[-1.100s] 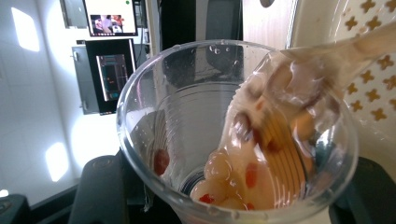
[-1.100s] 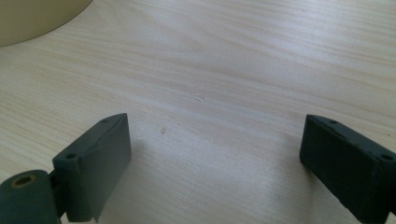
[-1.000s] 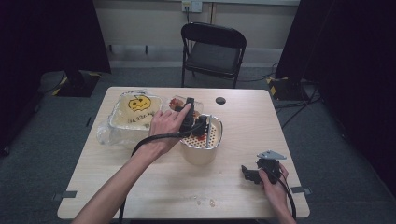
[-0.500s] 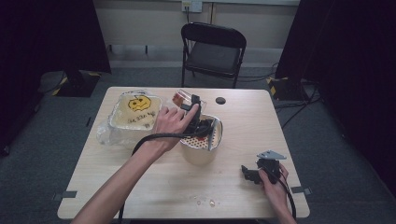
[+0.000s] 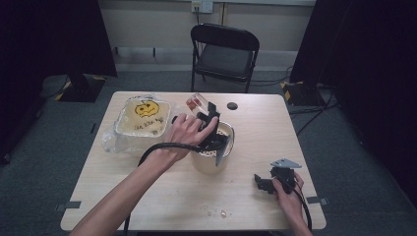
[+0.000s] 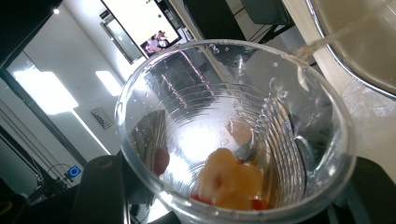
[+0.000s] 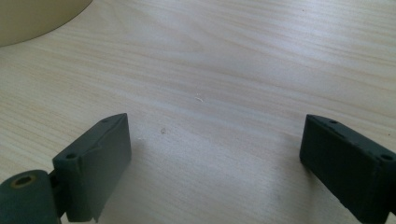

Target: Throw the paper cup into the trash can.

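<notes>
Up close, your left gripper (image 6: pixel 224 205) view shows fruit pieces (image 6: pixel 229 179) inside the clear plastic cup (image 6: pixel 233 130) its jaws clench, tipped over the pot (image 5: pixel 212 153); your right gripper (image 5: pixel 269 183) rests released on the worktop (image 5: pixel 147 196).

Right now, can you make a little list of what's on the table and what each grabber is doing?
left gripper: shut on clear plastic cup, held tilted by the beige pot
cup contents: a few yellow and red pieces at the bottom
right gripper: open, nothing between its jaws, low over the wooden table
container with pumpkin face lid: at the table's far left
small black round thing: near the far edge
</notes>
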Demonstrator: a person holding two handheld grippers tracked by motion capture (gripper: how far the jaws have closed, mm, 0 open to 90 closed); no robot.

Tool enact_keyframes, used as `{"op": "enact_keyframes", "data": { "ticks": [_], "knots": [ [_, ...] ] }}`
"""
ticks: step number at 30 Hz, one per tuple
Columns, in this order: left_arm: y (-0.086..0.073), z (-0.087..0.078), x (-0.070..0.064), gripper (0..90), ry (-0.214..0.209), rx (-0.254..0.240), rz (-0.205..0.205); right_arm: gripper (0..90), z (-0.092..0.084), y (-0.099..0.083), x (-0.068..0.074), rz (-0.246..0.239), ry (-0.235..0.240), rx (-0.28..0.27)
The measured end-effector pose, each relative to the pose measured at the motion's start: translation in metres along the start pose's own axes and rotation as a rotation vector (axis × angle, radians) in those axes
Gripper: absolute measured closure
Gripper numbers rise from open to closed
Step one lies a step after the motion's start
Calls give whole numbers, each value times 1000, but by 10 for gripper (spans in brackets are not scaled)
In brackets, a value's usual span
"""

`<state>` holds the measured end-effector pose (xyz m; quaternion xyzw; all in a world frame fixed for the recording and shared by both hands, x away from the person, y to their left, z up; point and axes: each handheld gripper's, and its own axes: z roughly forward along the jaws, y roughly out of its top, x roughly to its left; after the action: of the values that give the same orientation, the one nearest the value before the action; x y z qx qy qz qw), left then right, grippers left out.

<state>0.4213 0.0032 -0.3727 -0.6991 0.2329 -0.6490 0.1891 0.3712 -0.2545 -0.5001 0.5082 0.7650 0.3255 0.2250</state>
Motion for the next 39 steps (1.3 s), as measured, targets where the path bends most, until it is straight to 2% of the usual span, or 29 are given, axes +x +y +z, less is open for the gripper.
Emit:
{"op": "enact_keyframes", "data": {
  "ticks": [3, 5, 8, 10, 11, 13, 15, 16, 17, 18, 21, 23, 26, 28, 29, 32, 35, 39],
  "knots": [
    [1, 3, 0, 377, -5, 21, 20, 83, 0, 0, 0, 0, 0, 0],
    [2, 3, -1, 377, 9, 38, 81, 84, 0, 0, 0, 0, 0, 0],
    [2, 2, -3, 378, 19, 37, 81, 83, 0, 0, 0, 1, -1, 0],
    [3, 1, -3, 381, 38, 45, 112, 83, 0, 0, 0, 1, -1, 0],
    [3, 0, -4, 382, 30, 39, 102, 83, 0, 0, 0, 2, -1, -1],
    [5, 0, -4, 382, 24, 39, 128, 83, 0, 0, 0, 1, -1, 0],
    [5, 1, -5, 381, 9, 34, 111, 83, 0, 0, 0, 1, -1, 0],
    [5, 1, -4, 381, 21, 31, 97, 84, 0, 0, 0, 1, -1, 0],
    [2, 3, -2, 381, 0, 23, 35, 83, 0, 0, 0, 1, -1, 0],
    [0, 4, -1, 380, -19, 12, 1, 84, 0, 0, 0, 0, 0, 0],
    [-7, 3, 6, 380, -96, -25, -145, 83, 0, 0, 0, 0, 0, 0],
    [-14, 2, 11, 381, -147, -75, -293, 84, 0, 0, 0, 0, 0, 0],
    [-24, 1, 16, 382, -209, -136, -467, 83, 0, 0, 0, 0, 0, 0],
    [-33, 0, 20, 385, -221, -185, -608, 83, 0, 0, 0, 0, 0, 0],
    [-37, -1, 22, 386, -262, -197, -666, 83, 0, 0, 0, 0, 0, 0],
    [-51, 0, 26, 387, -310, -262, -822, 83, 0, 0, 0, 0, 0, 0],
    [-66, 1, 27, 388, -382, -326, -1020, 84, 0, 0, 0, 0, 0, 0],
    [-87, 4, 20, 388, -490, -458, -1320, 83, 0, 0, 0, -1, 0, 0]
  ]
}}
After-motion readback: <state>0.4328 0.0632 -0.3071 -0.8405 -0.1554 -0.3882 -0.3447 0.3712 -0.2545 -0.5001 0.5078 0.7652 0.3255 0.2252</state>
